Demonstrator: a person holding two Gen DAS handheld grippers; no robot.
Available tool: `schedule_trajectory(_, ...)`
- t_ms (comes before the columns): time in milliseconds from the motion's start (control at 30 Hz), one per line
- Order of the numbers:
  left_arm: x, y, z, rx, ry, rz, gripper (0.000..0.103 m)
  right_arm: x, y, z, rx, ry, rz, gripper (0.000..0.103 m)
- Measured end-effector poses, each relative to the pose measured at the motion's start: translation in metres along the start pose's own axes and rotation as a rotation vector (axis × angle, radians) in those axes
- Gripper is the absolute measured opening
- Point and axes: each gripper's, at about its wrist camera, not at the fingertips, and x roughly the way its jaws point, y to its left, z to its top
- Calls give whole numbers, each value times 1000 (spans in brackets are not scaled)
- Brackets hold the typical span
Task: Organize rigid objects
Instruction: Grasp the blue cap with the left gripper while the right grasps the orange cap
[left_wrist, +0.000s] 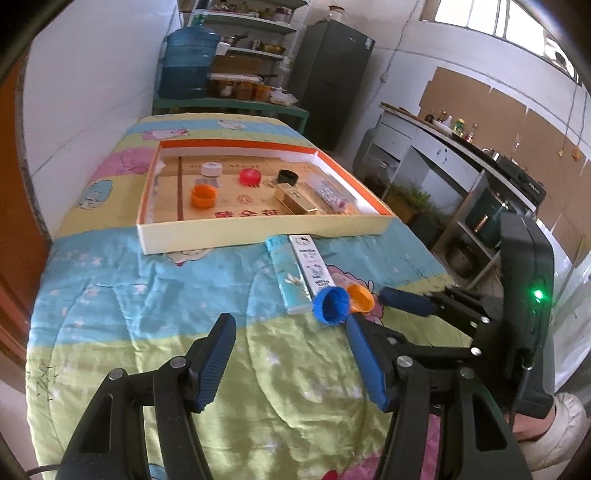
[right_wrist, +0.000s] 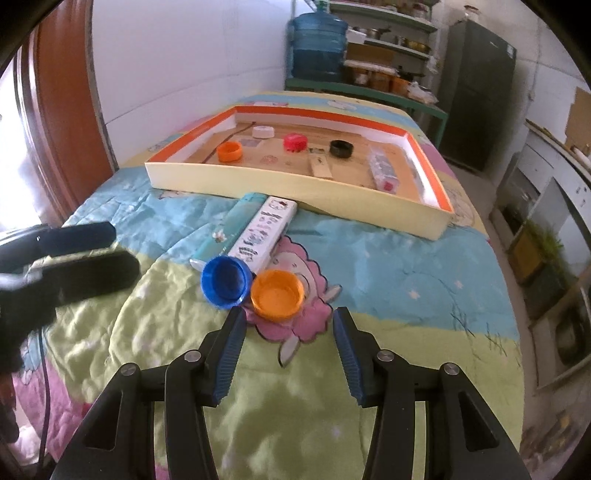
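Note:
On the bedspread a blue cap (left_wrist: 331, 305) (right_wrist: 225, 281) and an orange cap (left_wrist: 361, 298) (right_wrist: 277, 294) lie side by side, hollow side up. Just behind them lie a teal box (left_wrist: 286, 275) (right_wrist: 232, 225) and a white cartoon-printed box (left_wrist: 312, 264) (right_wrist: 264, 230). My left gripper (left_wrist: 289, 319) (right_wrist: 123, 247) is open and empty, with the blue cap off its right fingertip. My right gripper (right_wrist: 289, 314) is open too, and the orange cap sits just ahead of its tips. One of its fingers (left_wrist: 404, 301) shows beside the orange cap in the left wrist view.
A shallow orange-rimmed cardboard tray (left_wrist: 258, 230) (right_wrist: 295, 184) lies further up the bed. It holds white, red, black and orange caps, a gold box (left_wrist: 295, 199) and a clear case (right_wrist: 384, 171). Kitchen counters stand to the right, with shelves, a water jug and a fridge behind.

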Motion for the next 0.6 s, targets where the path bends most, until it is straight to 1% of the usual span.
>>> schedule_trajectory(67, 3, -2, 1, 9, 4, -2, 62, 3, -2, 4, 12, 7, 31, 49)
schedule_trajectory(100, 4, -3, 1, 12, 6, -2, 62, 4, -2, 6, 15, 11, 40, 43)
schedule_trajectory(167, 7, -5, 3, 21, 10, -3, 62, 5, -3, 8, 14, 13, 46, 36)
schedule_trajectory(200, 8, -6, 3, 25, 11, -3, 62, 6, -2, 10, 11, 13, 48, 30)
schedule_trajectory(433, 23, -11, 8, 48, 45, -5, 62, 5, -3, 10, 16, 15, 63, 30)
schedule_trajectory(600, 35, -19, 12, 72, 69, -1, 62, -7, -12, 2, 39, 2, 52, 30)
